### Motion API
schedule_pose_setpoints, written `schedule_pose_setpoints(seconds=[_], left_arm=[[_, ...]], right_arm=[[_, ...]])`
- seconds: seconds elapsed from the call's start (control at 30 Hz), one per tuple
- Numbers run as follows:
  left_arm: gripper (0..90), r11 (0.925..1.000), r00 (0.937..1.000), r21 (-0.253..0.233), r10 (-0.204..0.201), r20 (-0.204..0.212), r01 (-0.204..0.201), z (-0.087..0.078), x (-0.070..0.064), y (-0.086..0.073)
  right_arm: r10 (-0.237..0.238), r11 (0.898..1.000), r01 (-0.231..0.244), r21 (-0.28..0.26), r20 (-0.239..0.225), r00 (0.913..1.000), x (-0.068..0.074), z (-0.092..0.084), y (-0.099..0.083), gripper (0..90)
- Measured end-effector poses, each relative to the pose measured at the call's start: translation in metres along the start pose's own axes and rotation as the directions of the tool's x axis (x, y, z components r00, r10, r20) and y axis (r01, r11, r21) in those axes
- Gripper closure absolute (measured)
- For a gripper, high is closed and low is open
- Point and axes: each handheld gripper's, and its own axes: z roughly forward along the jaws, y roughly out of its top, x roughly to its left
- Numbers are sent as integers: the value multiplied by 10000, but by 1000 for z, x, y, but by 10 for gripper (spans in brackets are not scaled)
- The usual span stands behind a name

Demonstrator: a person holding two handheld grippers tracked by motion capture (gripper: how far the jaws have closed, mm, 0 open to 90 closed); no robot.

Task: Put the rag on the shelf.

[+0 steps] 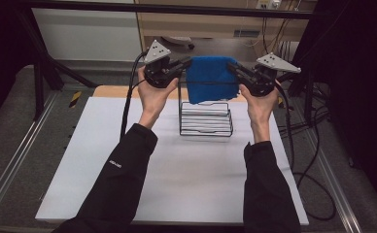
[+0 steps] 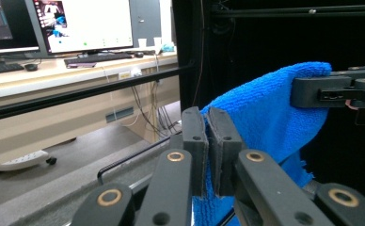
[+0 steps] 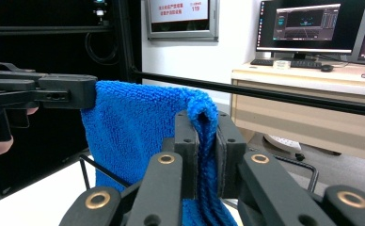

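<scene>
1. High view: blue towel (image 1: 211, 79) hangs stretched between both grippers, above the black wire rack (image 1: 206, 119) on the white table (image 1: 177, 179).
2. Left gripper (image 1: 185, 63) pinches the towel's left top corner.
3. Right gripper (image 1: 232, 68) pinches its right top corner.

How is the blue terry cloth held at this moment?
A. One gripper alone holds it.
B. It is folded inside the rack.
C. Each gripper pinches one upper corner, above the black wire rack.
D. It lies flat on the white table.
C: the left gripper and the right gripper each clamp an upper corner of the blue terry cloth, which hangs over the black wire rack.
</scene>
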Motion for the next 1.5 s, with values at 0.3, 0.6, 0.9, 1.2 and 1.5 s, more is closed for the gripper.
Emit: schedule_pose_setpoints(seconds=[0.3, 0.6, 0.9, 1.2, 1.5], left_arm=[[862, 9997, 9992, 158, 154, 356, -160, -2, -9, -7], [862, 9983, 9970, 345, 438, 644, -461, -10, -17, -10], [861, 9939, 9939, 815, 669, 874, -741, -12, -26, -21], [861, 9886, 9934, 1230, 761, 859, -863, -10, -31, -31], [861, 9825, 9925, 1536, 939, 787, -1051, -10, -33, -36]], right_arm=[[-127, 9999, 128, 114, -61, 9999, -4, -9, -5, 816], [-366, 9988, 370, 327, -118, 9993, -1, -16, -10, 803], [-595, 9966, 603, 565, -150, 9981, 1, -19, -18, 782], [-672, 9948, 687, 745, -228, 9975, 4, -30, -21, 526], [-511, 9965, 536, 637, -401, 9979, 15, -49, -9, 411]])
